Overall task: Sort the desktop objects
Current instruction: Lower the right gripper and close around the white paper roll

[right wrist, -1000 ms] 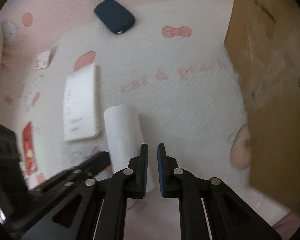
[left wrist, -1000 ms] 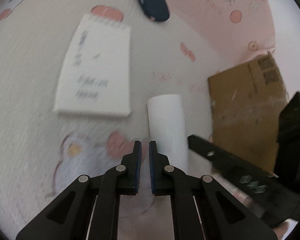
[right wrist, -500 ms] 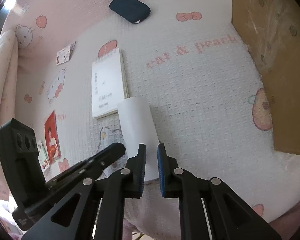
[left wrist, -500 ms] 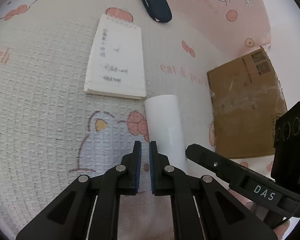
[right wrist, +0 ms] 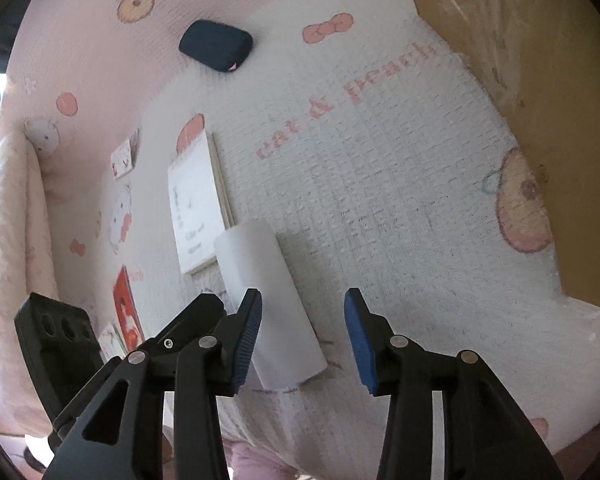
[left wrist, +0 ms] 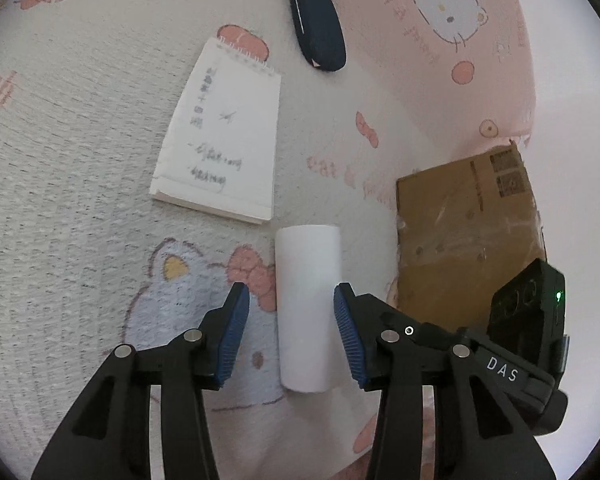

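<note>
A white paper roll [left wrist: 306, 300] lies on the patterned mat. My left gripper [left wrist: 290, 334] is open, its fingers on either side of the roll's near half, not touching it. In the right wrist view the roll [right wrist: 276, 312] lies by the left finger of my open, empty right gripper [right wrist: 304, 340]. A white spiral notepad [left wrist: 224, 136] lies beyond the roll, also in the right wrist view [right wrist: 198, 204]. A dark blue pouch [left wrist: 318, 26] lies farther back, also in the right wrist view [right wrist: 216, 44].
A brown cardboard box [left wrist: 466, 232] stands to the right, also in the right wrist view [right wrist: 540, 92]. Small picture cards [right wrist: 126, 308] lie at the mat's left side. The right gripper's body [left wrist: 500, 364] is close beside my left gripper.
Both grippers have opened from shut. The left gripper has shifted right so its fingers straddle the roll. The right gripper has tilted and moved closer to the mat.
</note>
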Demonstrator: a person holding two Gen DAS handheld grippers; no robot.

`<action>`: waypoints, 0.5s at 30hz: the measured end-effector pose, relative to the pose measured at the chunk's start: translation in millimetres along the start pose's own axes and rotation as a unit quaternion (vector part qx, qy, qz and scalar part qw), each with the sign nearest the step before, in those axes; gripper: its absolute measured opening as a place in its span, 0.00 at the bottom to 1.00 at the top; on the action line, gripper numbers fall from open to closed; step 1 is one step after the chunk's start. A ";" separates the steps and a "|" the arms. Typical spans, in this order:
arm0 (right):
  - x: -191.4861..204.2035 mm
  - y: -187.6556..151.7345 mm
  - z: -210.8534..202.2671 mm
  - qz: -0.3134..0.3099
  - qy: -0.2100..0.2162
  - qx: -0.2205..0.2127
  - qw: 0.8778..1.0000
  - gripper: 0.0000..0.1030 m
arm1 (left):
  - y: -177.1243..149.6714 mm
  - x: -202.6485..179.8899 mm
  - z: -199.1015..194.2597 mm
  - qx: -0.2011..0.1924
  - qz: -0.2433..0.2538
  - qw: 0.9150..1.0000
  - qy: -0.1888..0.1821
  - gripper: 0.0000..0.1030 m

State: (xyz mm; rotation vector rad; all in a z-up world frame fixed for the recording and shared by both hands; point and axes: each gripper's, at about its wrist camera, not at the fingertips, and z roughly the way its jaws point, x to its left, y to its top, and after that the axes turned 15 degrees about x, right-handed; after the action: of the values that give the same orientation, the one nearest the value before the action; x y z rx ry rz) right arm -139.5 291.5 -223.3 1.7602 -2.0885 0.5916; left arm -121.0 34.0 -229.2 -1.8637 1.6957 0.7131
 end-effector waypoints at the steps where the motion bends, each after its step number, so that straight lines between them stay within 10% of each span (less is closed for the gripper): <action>1: -1.3 0.5 0.0 0.003 0.012 -0.005 1.000 0.39 | 0.1 -0.4 0.6 -0.004 -0.001 1.000 -0.004 0.45; 15: -19.9 13.8 17.7 0.053 0.116 0.005 0.992 0.39 | 3.8 2.8 12.0 -0.019 -0.048 0.998 -0.039 0.41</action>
State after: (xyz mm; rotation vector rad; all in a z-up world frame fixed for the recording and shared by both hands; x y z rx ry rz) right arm -149.7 301.0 -249.9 1.5117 -2.0267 0.7975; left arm -125.0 39.9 -240.0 -1.9042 1.5426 0.7748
